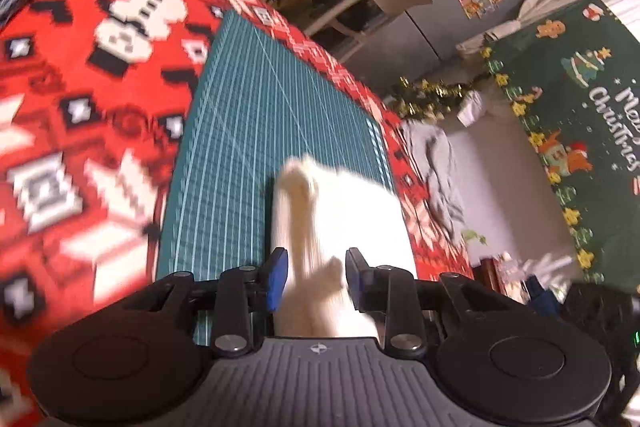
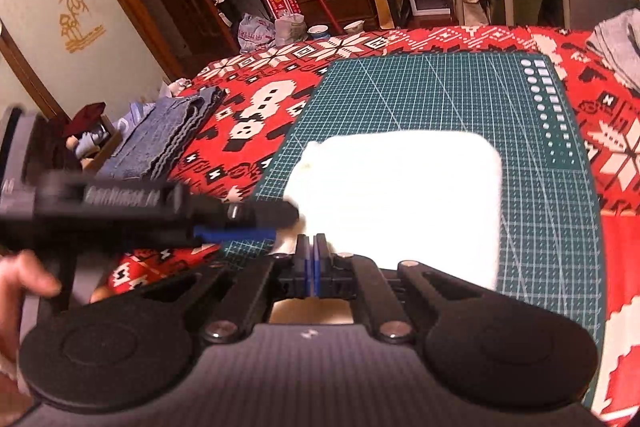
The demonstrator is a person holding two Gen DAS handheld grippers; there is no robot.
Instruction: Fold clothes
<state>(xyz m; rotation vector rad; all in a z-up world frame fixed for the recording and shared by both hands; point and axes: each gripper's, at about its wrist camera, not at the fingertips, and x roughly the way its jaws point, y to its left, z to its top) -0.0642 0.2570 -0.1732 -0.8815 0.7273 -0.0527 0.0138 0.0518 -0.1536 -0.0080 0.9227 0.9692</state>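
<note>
A white folded cloth (image 2: 394, 203) lies on the green cutting mat (image 2: 460, 87), which sits on a table covered by a red snowman-patterned tablecloth (image 2: 256, 107). In the right wrist view the cloth is a near-square, overexposed so that you cannot read its layers.

Your left gripper (image 1: 316, 277) has its jaws partly apart, with a raised fold of the white cloth standing between the blue pads; the picture is blurred, and the pads do not appear to press on it. Your right gripper (image 2: 311, 263) is shut tight with nothing visible between its pads, sitting at the cloth's near edge. The left gripper (image 2: 276, 223) also shows there as a dark blurred bar at the cloth's near left corner, with part of your hand (image 2: 20, 287) below it.

Risks from here, as judgement: the raised fold may snag on a left pad and drag the corner open, spoiling the square. The shut right gripper, so near the edge, could nudge the stack askew or push it across the mat. A stack of folded blue denim (image 2: 160, 139) waits at the far left, well apart; a grey garment (image 2: 618, 47) lies at the far right.
</note>
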